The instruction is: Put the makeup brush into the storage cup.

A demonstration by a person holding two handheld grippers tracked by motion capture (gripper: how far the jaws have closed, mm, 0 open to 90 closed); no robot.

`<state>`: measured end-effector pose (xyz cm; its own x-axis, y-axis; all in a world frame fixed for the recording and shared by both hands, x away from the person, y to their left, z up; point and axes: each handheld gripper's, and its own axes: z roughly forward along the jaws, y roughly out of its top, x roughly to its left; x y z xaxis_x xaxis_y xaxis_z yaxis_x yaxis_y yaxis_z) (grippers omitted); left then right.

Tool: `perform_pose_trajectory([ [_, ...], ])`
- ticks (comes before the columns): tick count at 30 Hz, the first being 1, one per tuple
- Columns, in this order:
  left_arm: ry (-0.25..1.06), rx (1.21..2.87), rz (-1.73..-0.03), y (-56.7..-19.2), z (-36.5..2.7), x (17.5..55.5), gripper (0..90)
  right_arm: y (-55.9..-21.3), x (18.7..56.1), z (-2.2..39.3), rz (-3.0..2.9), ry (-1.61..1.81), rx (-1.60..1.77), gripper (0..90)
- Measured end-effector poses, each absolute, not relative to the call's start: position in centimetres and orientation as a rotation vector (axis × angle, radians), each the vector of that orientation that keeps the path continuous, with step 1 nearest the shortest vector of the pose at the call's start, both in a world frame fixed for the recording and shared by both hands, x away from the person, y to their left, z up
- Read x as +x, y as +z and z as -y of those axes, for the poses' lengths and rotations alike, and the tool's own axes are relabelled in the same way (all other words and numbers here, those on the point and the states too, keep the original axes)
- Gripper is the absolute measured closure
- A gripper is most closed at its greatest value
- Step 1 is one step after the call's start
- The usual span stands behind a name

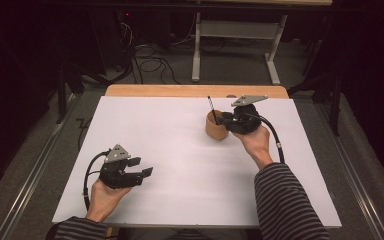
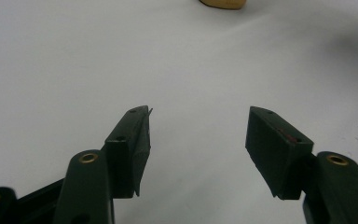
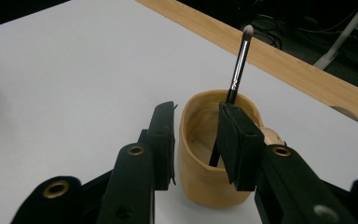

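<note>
One slim black-handled brush [image 3: 239,65] stands near-upright in the tan wooden cup [image 3: 200,140], just beyond the right claw [image 3: 200,140], jaws apart, unclamped.

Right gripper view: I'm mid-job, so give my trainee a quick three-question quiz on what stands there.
1. True or false: the brush lies flat on the white table.
2. What holds the brush? A) tan cup B) metal tray C) glass jar
3. Which gripper is beside the cup, and is anything pinched between its jaws?

Key
1. False: it stands in the cup, bristles up, leaning on the rim.
2. A
3. The right gripper; its jaws stand apart and pinch nothing, the near wall of the cup just beyond them.
</note>
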<state>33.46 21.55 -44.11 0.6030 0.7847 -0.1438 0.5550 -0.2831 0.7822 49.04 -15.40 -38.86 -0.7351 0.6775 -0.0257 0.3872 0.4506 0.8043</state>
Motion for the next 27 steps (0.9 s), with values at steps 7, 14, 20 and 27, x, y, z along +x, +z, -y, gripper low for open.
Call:
perform_pose_trajectory([
  [7,0.341,1.977,-1.062,-44.1,-21.6,33.5,40.2,-38.3,48.0,16.0,-2.375,1.183,0.878,67.7],
  [14,0.346,1.979,-1.062,-44.1,-21.5,33.5,40.2,-38.3,46.8,17.1,-2.369,1.193,0.885,67.7],
  [20,0.345,1.977,-1.061,-44.1,-21.5,33.5,40.1,-38.2,45.7,18.3,-2.356,1.219,0.893,67.2],
  [27,0.344,1.973,-1.063,-44.1,-21.5,33.5,40.1,-37.6,44.4,19.4,-2.357,1.263,0.901,66.1],
])
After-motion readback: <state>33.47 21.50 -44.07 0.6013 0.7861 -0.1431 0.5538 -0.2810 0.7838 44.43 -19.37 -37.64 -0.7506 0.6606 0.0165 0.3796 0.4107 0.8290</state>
